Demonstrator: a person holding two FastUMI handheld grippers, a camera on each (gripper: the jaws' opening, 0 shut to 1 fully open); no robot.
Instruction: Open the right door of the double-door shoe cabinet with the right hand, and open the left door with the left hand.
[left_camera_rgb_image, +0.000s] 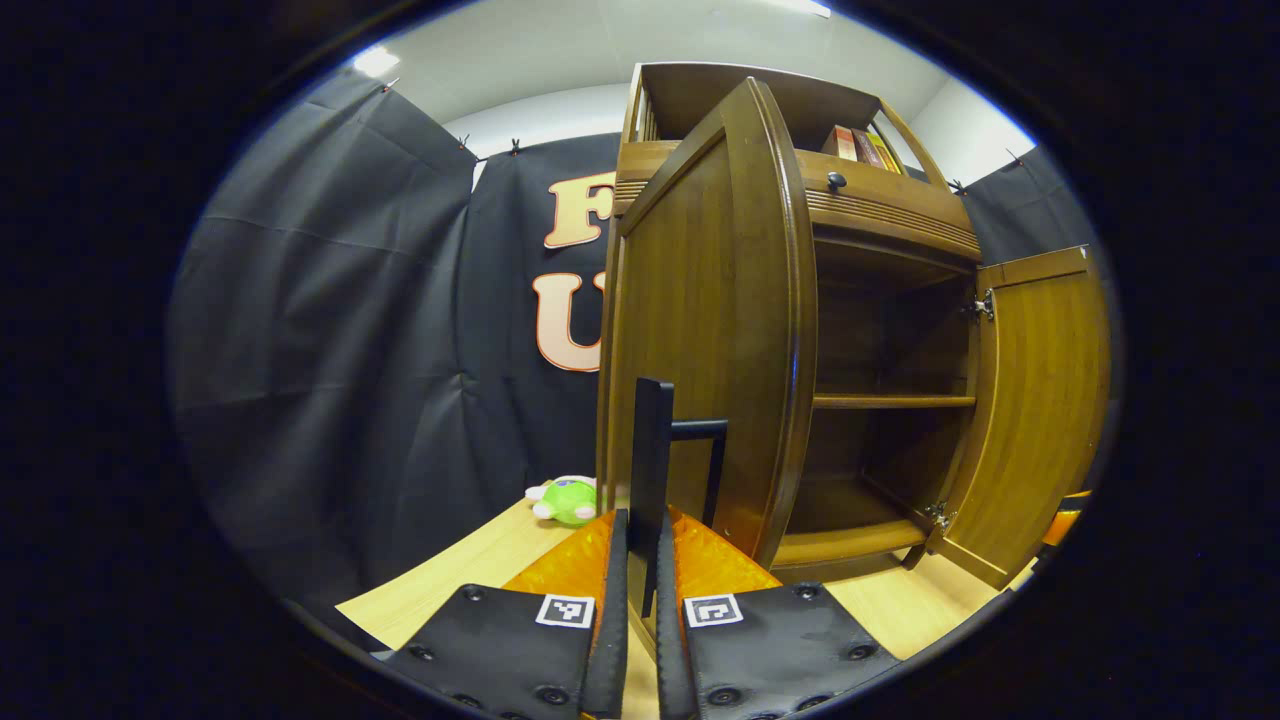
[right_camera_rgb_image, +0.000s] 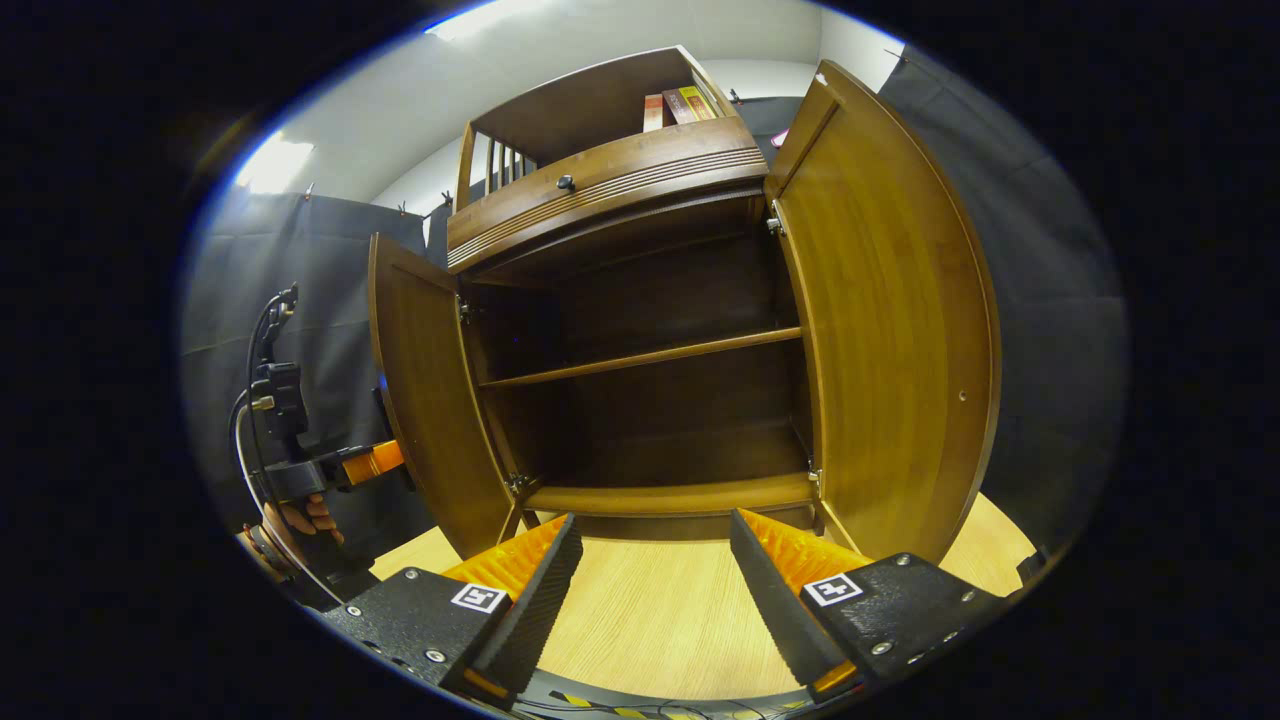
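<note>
The brown wooden shoe cabinet (right_camera_rgb_image: 600, 190) stands with both doors swung open and bare shelves (right_camera_rgb_image: 650, 357) inside. In the left gripper view the left door (left_camera_rgb_image: 700, 330) is seen nearly edge-on. Its black bar handle (left_camera_rgb_image: 650, 450) runs down between my left gripper's (left_camera_rgb_image: 642, 600) pads, which are shut on it. The right door (right_camera_rgb_image: 890, 330) stands wide open at the right of the right gripper view. My right gripper (right_camera_rgb_image: 655, 580) is open and holds nothing, low in front of the cabinet's bottom shelf. The left door (right_camera_rgb_image: 430, 400) appears there too, with the left gripper (right_camera_rgb_image: 330, 468) and a hand beside it.
A green plush toy (left_camera_rgb_image: 567, 500) lies on the light wooden floor (right_camera_rgb_image: 650, 620) left of the cabinet. Books (right_camera_rgb_image: 680, 105) stand on the top shelf above a drawer with a small knob (right_camera_rgb_image: 565, 183). Black cloth walls close in on both sides.
</note>
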